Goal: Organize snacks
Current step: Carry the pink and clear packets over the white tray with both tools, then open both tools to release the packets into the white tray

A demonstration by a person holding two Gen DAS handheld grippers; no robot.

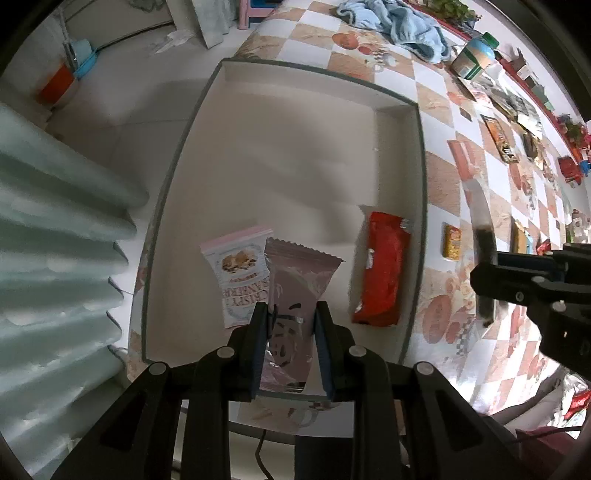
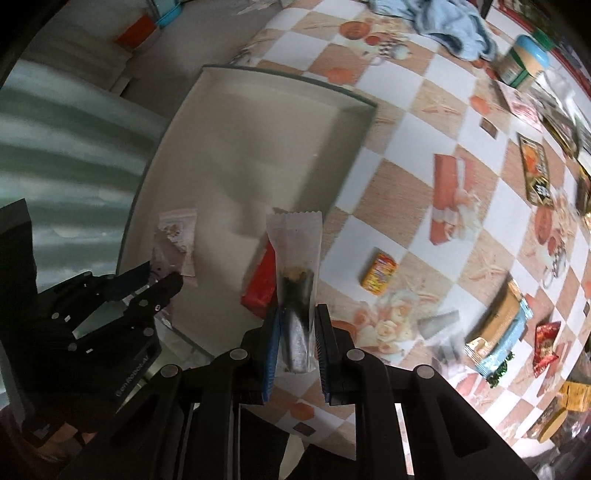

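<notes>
The checkered tablecloth [image 2: 399,140] spreads under everything, printed with orange squares and teacups. On it sits the white tray [image 1: 415,177], my landmark, shallow, grey-rimmed and mostly bare. Beyond the tray's far corner lies a crumpled blue towel [image 1: 402,26], and just past that a tub with a blue lid [image 2: 524,62].

Inside the tray, at its near end, a red packet [image 1: 382,269] lies against the right wall. Left of it, also on the tray floor, is a white and pink cracker packet [image 1: 236,269].

My left gripper [image 1: 290,345] points down over the near end of the tray, its jaws clamped tight on a mauve wrapper [image 1: 295,280], which hangs partly over the cracker packet. My right gripper [image 2: 297,343] hovers at the tray's near right edge, jaws closed hard on a clear packet with a dark roll inside [image 2: 295,258]; its white top reaches over the red packet.

Outside the tray to the right, loose snacks are scattered on the cloth: a small yellow packet [image 2: 378,271] near the tray wall, a gold and blue packet [image 2: 498,328] well apart, a small red bag [image 2: 546,341] beside that, and a dark box with gold print [image 2: 535,173] farther back.
</notes>
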